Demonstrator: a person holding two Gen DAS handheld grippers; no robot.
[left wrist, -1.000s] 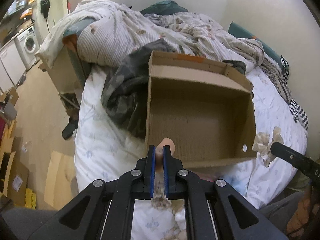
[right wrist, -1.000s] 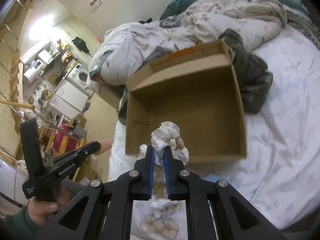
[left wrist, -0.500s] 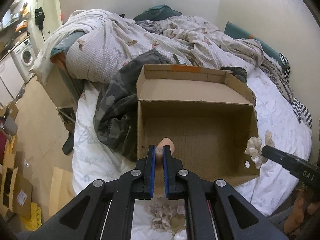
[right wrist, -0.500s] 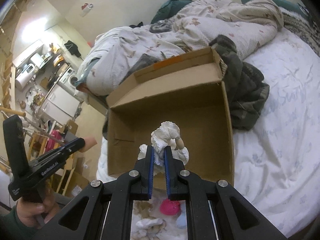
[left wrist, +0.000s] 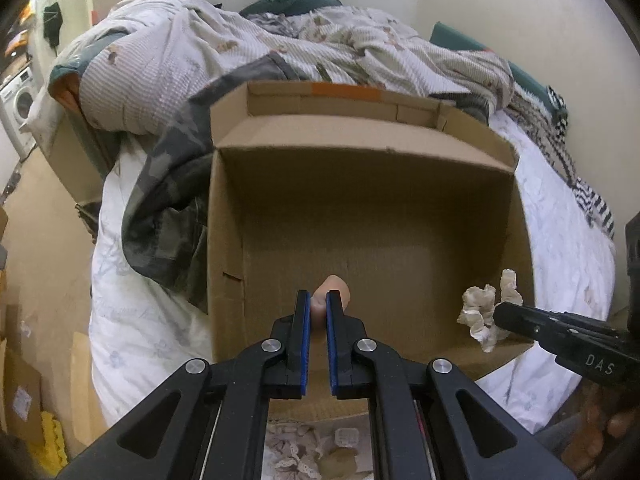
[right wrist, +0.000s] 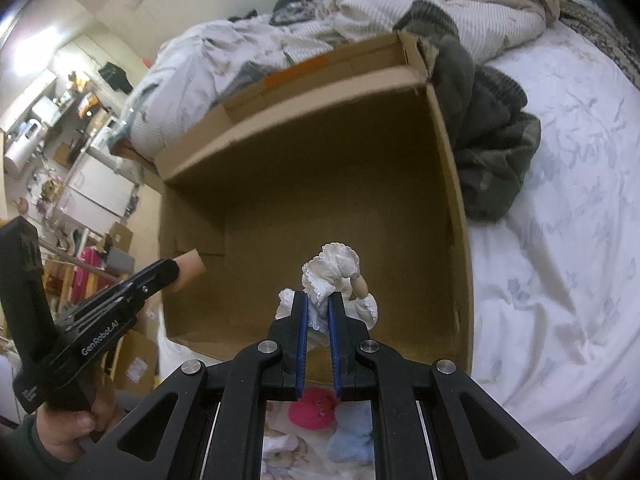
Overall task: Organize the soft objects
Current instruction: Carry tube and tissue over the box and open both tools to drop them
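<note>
An open cardboard box (left wrist: 224,240) lies on the bed, its bare inside facing me; it also shows in the right wrist view (right wrist: 456,184). My left gripper (left wrist: 318,300) is shut on a peach soft object (left wrist: 334,286) and holds it over the box's near edge; the object also shows in the right wrist view (right wrist: 192,266). My right gripper (right wrist: 318,302) is shut on a white lace-trimmed soft doll (right wrist: 336,270) over the box's near right part; the doll also shows in the left wrist view (left wrist: 482,312).
A rumpled duvet (left wrist: 200,52) and a dark camouflage garment (left wrist: 168,200) lie behind and left of the box. White bedsheet (right wrist: 560,240) spreads to the right. Pink and blue soft toys (right wrist: 316,404) lie below the right gripper. Floor with cardboard (left wrist: 24,380) is at left.
Both grippers have moved forward with their soft objects, from short of the box to over its near edge. The box now fills more of both views.
</note>
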